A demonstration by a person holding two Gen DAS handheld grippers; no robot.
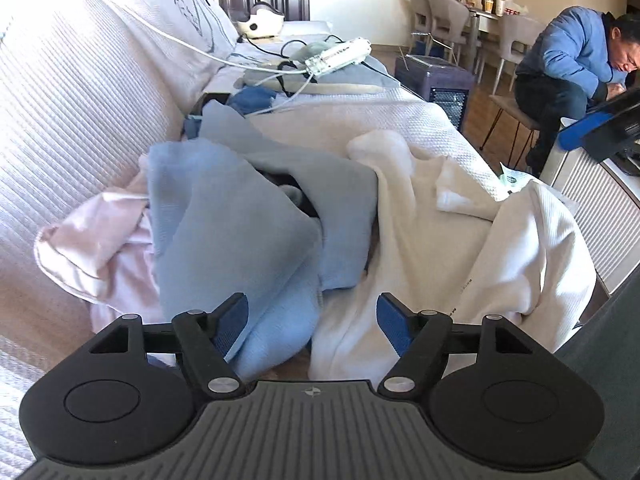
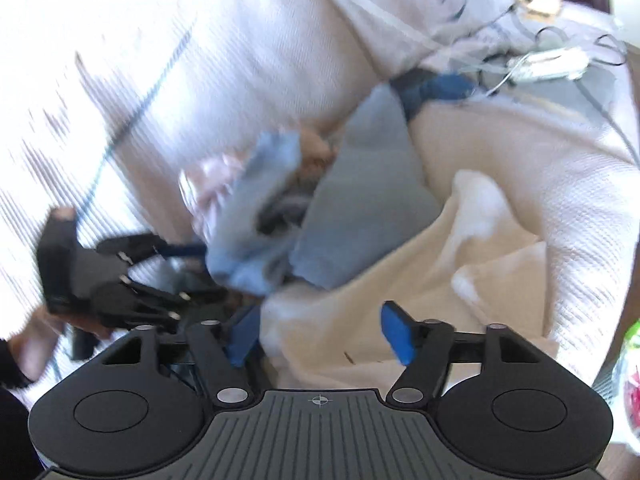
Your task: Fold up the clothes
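Left tool (image 1: 312, 320): we saw its jaws spread wide, gripping nothing, above the light blue garment (image 1: 224, 216) at frame centre.
Right tool (image 2: 318, 334): likewise agape and empty, over the cream garment (image 2: 400, 264).
Left view only: we noted a seated person (image 1: 568, 64), upper right.
Right view only: blurred; the left tool appeared at centre left.
Clothes: heaped on the sofa (image 1: 80, 92).

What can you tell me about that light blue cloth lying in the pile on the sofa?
The light blue cloth looks like soft knit fabric, crumpled and loosely folded over itself, not laid flat. It lies on the covered sofa, overlapping a pale pink garment on one side and meeting a cream-white garment on the other. Neither tool grips it.
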